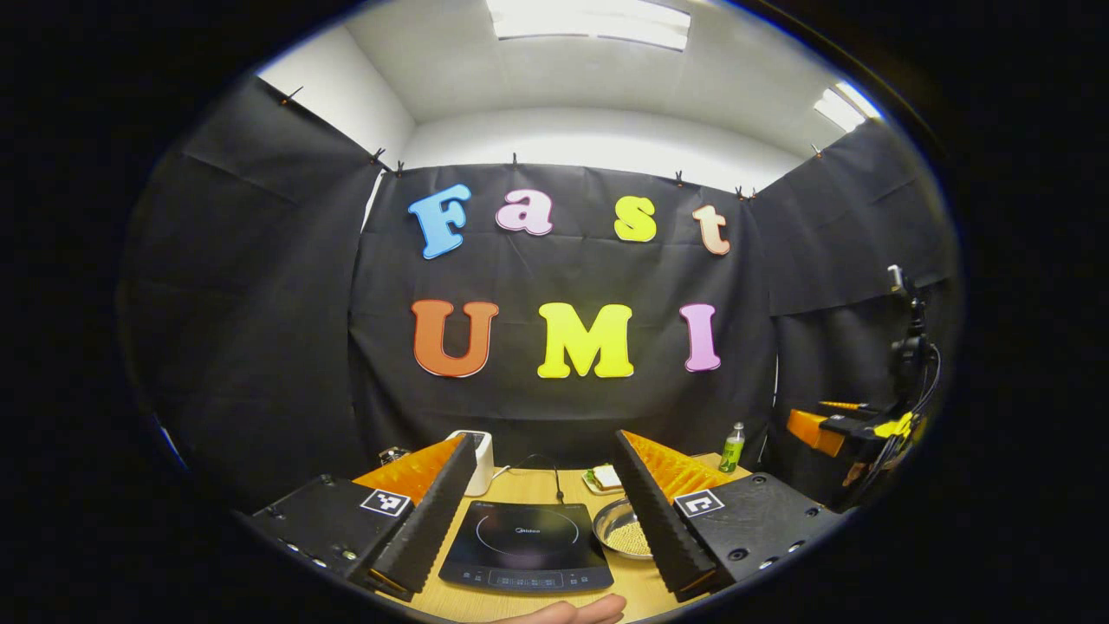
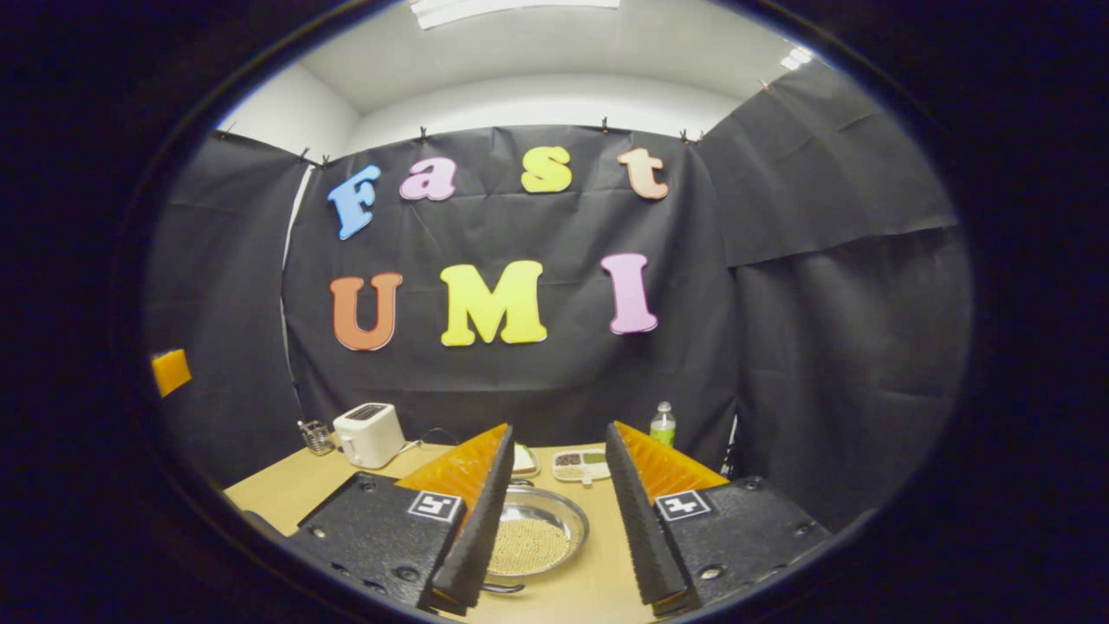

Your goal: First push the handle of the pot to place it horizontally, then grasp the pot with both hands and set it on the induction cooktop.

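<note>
Steel pot [image 2: 530, 539] sits beside the cooktop [image 1: 526, 546]; both grippers' fingers [image 1: 429, 511] spread wide.

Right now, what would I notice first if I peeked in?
Probably the shiny pot full of pale grains, sitting on the wooden table between the open right gripper's orange fingers. Next, the black induction cooktop in front of the open left gripper, and the white toaster behind.
</note>
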A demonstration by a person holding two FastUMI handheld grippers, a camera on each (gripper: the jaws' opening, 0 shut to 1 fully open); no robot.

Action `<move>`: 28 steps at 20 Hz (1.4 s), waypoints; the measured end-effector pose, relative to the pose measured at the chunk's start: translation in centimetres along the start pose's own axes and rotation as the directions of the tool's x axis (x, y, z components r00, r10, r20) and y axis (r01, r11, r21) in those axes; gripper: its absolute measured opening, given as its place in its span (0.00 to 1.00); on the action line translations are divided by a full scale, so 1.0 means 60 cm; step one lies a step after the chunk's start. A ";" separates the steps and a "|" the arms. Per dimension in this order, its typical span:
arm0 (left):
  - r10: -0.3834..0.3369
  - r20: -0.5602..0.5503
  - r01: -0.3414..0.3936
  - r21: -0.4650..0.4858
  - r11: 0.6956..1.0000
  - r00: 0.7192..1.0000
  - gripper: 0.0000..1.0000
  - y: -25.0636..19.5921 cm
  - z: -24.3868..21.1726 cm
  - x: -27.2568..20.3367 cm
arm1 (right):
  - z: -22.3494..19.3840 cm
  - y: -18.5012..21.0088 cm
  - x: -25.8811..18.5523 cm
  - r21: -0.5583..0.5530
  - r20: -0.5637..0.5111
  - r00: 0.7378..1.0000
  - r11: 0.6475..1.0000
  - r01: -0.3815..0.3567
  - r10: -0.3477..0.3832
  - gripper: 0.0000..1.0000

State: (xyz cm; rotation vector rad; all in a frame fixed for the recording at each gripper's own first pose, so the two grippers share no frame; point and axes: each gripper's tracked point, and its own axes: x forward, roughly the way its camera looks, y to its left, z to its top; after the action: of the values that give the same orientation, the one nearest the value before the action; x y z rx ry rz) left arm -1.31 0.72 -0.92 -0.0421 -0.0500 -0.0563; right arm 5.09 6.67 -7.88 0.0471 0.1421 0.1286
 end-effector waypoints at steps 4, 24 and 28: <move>-0.006 0.006 0.005 0.020 1.000 1.000 0.95 0.003 -0.008 -0.003 | -0.102 0.067 0.034 0.016 -0.157 0.979 0.992 -0.127 0.128 0.14; 0.020 -0.032 -0.018 0.060 0.998 0.999 0.94 0.035 -0.061 -0.001 | -0.466 0.216 0.030 0.008 -0.623 0.753 0.964 -0.265 0.212 0.00; 0.007 -0.037 -0.005 0.043 0.999 0.999 0.94 0.032 -0.067 -0.003 | -0.511 0.208 0.031 0.057 -0.688 0.697 0.972 -0.227 0.203 0.01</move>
State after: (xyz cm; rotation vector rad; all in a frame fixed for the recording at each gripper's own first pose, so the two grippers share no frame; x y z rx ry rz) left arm -1.19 2.46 -5.02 0.0021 -0.0142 -0.0499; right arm 0.97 20.42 -37.73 -0.0206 0.8978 0.3854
